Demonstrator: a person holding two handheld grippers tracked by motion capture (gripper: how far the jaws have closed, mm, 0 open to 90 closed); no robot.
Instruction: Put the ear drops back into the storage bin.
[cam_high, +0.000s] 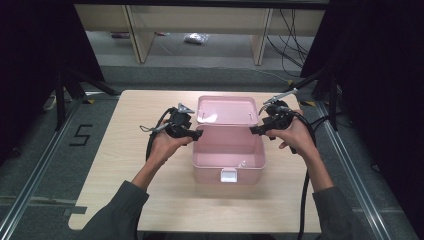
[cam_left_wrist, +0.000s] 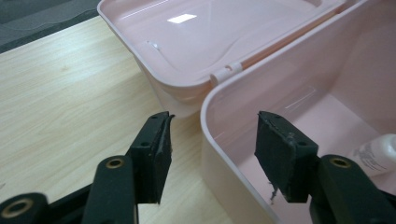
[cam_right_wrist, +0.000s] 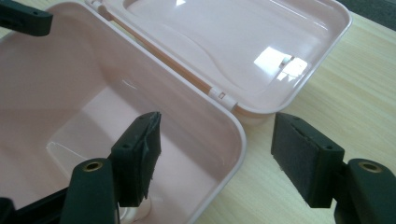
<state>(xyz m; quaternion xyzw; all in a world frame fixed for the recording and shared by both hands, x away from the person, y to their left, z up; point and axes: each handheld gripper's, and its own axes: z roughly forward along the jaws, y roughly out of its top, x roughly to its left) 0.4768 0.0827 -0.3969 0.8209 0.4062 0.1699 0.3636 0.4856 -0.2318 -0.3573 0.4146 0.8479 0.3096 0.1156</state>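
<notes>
On the tabletop (cam_high: 110, 165), the left gripper (cam_high: 196, 133) straddles the left wall of the open pink box (cam_high: 227, 172), jaws released. The box sits mid-table, lid (cam_high: 227, 111) back. The right gripper (cam_high: 256, 130) straddles its right wall, jaws likewise released.

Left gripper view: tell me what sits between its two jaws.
The near side wall of the open pink box runs up between the jaws of the left gripper, one jaw outside over the table, one inside. The pads stand clear of it.

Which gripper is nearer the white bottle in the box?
Left. The left gripper straddles the box wall, bottle just beyond its inner jaw. The right gripper straddles the opposite wall.
</notes>
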